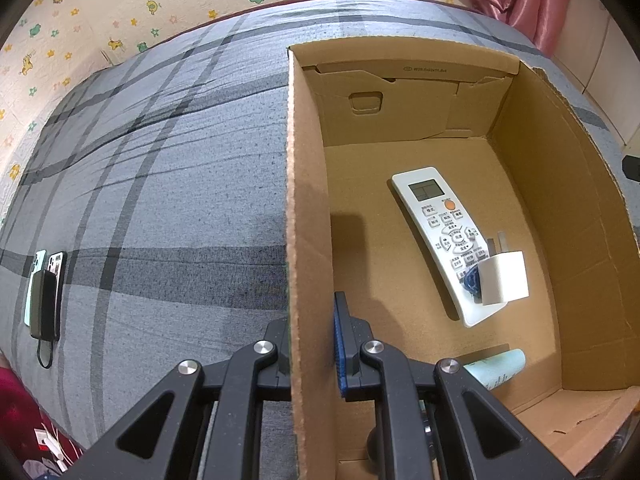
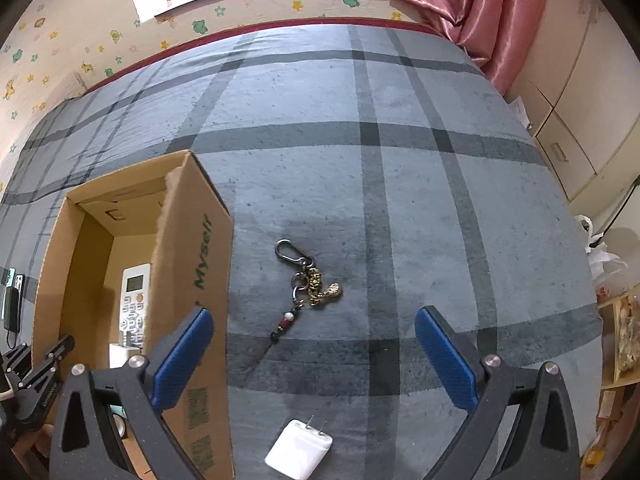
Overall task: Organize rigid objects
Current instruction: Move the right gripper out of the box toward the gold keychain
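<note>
On the bed, left claw [image 1: 312, 344] clamps the cardboard box [image 1: 308, 200] wall

Hiding behind the box wall [image 1: 310, 216]: one finger of the left tongs [image 1: 311, 344]; half covering the remote [image 1: 442, 236]: white plug [image 1: 505, 278]; blurring beyond reading: remote labels.

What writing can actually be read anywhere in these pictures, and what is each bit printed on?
"Myself", green letters, on the outer side of the cardboard box.
A small printed code starting with "W" on the box's far inner flap: too small to read surely.
Button labels on the white remote control in the box: too small to read.
Green printed blocks lower on the box's outer side: blurred.
Nothing readable on the white charger plug or the keychain.
</note>
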A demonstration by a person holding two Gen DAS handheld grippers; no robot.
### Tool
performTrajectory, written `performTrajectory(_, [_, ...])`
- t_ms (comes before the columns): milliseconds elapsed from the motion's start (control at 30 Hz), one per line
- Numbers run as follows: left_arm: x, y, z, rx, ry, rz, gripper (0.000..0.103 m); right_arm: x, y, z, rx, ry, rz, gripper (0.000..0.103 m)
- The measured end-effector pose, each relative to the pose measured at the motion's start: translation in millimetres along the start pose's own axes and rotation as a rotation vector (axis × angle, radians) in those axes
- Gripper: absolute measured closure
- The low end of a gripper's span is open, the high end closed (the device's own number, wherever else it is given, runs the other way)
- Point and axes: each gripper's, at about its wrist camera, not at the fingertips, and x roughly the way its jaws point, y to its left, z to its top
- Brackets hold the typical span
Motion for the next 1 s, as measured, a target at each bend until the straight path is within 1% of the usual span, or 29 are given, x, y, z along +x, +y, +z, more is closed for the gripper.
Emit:
performTrajectory(200, [1.1,0.3,1.1,-0.004,0.005,0.0,0.09,13.7,-8.4,4.6,0.005,0.02,0.005,0.0])
performTrajectory(367, [1.0,0.7,0.9,-0.001,0.003,0.001,0.09,35.8,-10.9,7.2,0.006,0.049,0.005,0.0])
performTrajectory(767, [1.8,-2.1,1.5,0.004,0.006,0.012,0.09,89.9,-9.8,14.7,-0.011,0.111,-0.013,0.0])
performTrajectory(1000, [2.1,-2.2,0.6,-0.001,0.005,0.01,0.09,109.2,-7.3,14.8,-0.017,0.134,-0.012,0.0])
